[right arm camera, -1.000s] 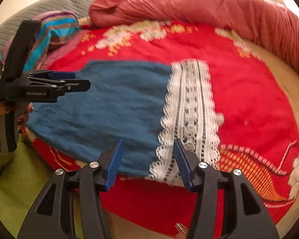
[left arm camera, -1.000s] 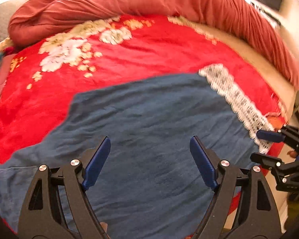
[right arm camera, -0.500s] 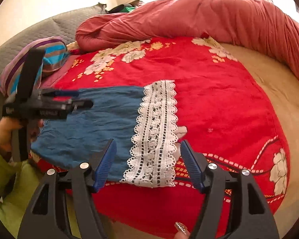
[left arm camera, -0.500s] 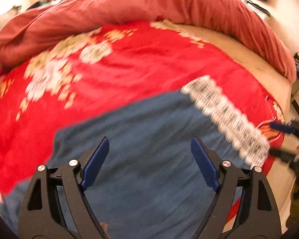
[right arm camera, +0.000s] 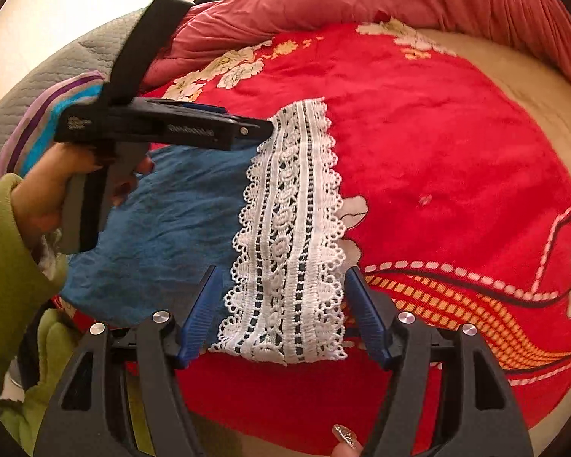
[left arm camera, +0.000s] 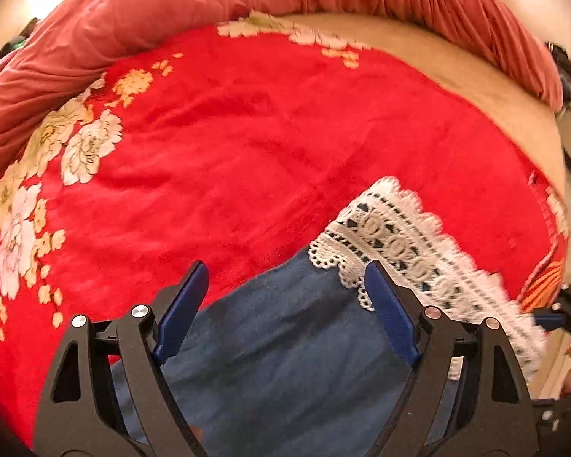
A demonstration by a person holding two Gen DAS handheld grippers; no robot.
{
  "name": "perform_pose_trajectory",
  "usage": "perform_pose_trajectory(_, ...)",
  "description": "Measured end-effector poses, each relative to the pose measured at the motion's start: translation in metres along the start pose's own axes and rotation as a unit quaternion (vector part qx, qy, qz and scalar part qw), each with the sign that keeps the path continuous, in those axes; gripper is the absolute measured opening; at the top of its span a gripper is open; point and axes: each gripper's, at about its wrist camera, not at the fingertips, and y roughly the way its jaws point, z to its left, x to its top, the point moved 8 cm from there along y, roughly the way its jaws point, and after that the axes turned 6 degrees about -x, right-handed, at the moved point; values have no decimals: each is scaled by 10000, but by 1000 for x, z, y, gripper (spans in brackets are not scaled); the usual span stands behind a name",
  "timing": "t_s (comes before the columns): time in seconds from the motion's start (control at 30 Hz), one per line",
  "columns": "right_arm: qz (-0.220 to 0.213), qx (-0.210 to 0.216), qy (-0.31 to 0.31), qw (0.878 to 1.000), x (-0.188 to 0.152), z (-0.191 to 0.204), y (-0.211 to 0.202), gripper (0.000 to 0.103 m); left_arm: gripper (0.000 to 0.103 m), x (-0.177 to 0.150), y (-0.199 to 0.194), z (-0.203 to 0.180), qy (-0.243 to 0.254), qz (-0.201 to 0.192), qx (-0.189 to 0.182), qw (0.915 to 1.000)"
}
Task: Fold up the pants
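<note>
I see the pants (right arm camera: 163,236) flat on the red blanket (right arm camera: 437,160), lace hem (right arm camera: 289,243) toward 3 o'clock. My left gripper (left arm camera: 285,304) gapes empty above the blue cloth. My right gripper (right arm camera: 281,316) straddles the hem, pads off it.

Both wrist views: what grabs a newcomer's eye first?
The bright red floral blanket fills both views. On it lie the blue pants, whose white lace hem sits between the open right gripper fingers at the near edge. The open left gripper hovers over the blue cloth.
</note>
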Motion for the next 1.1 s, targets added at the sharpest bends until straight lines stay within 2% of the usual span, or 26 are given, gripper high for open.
perform_pose_trajectory(0.1,-12,61,53,10000,-1,-1,2,66,76,-6,11,2,-104,40,-158,9998)
perform_pose_trajectory(0.13,-12,96,98,9999,-1,-1,4,66,74,-7,13,3,-184,54,-256,9995)
perform_pose_trajectory(0.17,-20,138,128,9998,0,0,5,66,57,-10,15,2,-284,90,-448,9986)
perform_pose_trajectory(0.2,-35,212,154,9996,0,1,5,67,45,-11,14,-3,-318,80,-621,9975)
perform_pose_trajectory(0.23,-61,361,209,9991,2,4,6,66,41,-11,12,-7,-227,46,-600,9979)
perform_pose_trajectory(0.27,-57,420,236,9988,3,4,6,66,30,-12,11,-13,-115,40,-586,9982)
perform_pose_trajectory(0.3,-52,457,243,9986,3,5,7,62,23,-12,10,-17,-57,40,-575,9983)
perform_pose_trajectory(0.37,-48,423,115,9990,5,8,10,49,19,-11,10,-20,-47,68,-497,9987)
perform_pose_trajectory(0.4,-65,444,76,9990,5,9,11,38,14,-12,10,-20,-164,85,-556,9983)
perform_pose_trajectory(0.43,-72,483,90,9988,6,9,11,29,12,-12,9,-18,-236,81,-605,9979)
perform_pose_trajectory(0.6,-272,646,12,9975,15,18,1,21,6,-13,1,-10,-434,-185,-918,9947)
perform_pose_trajectory(0.87,-628,923,-581,9920,41,67,-24,19,5,-15,-35,7,-963,-727,-1270,9845)
perform_pose_trajectory(1.1,-658,1303,-1317,9805,51,139,-26,19,5,-36,-87,49,-1388,-1287,-1227,9742)
